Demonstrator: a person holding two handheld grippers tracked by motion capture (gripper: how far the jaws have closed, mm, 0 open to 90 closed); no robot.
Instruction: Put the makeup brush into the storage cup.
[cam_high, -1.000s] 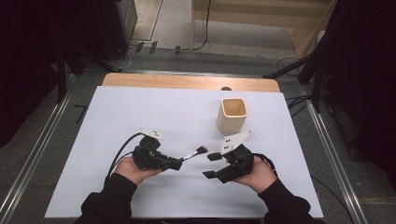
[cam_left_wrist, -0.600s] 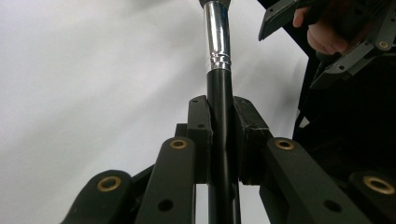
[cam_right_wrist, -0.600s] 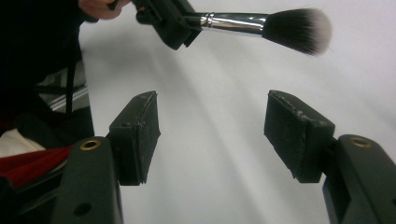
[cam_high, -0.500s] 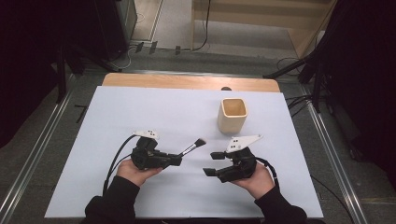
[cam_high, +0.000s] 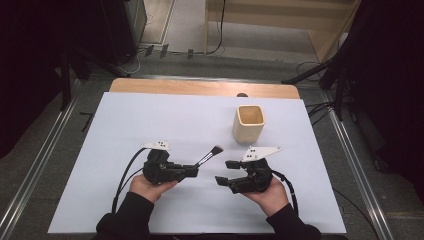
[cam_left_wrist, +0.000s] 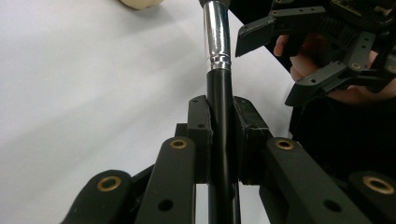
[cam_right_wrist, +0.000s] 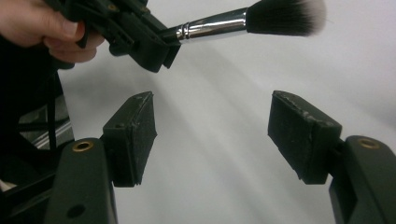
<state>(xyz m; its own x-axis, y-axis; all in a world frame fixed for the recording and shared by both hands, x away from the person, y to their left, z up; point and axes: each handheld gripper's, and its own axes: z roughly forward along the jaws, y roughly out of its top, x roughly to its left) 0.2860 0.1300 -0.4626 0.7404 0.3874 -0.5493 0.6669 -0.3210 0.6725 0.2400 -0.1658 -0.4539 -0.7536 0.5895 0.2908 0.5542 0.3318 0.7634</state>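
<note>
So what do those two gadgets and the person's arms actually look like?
Both the left gripper and the right gripper are black, blocky hand tools with two flat padded jaws and brass-coloured pivot pins. Each carries a pale three-cornered plate on top and trails a black cable. The person wears black long sleeves.

The brush (cam_right_wrist: 243, 22) has a black handle, silver ferrule and dark bristles, seemingly white-tipped. The cup (cam_high: 248, 123) is pale beige. The table (cam_high: 150, 115) is white, with a wooden far edge.

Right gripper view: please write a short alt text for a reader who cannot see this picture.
The right gripper stands open with nothing between its black pads, above a white table. Beyond it, the left gripper, held by a hand, is shut on a makeup brush with a silver ferrule and dark, white-tipped bristles.
</note>
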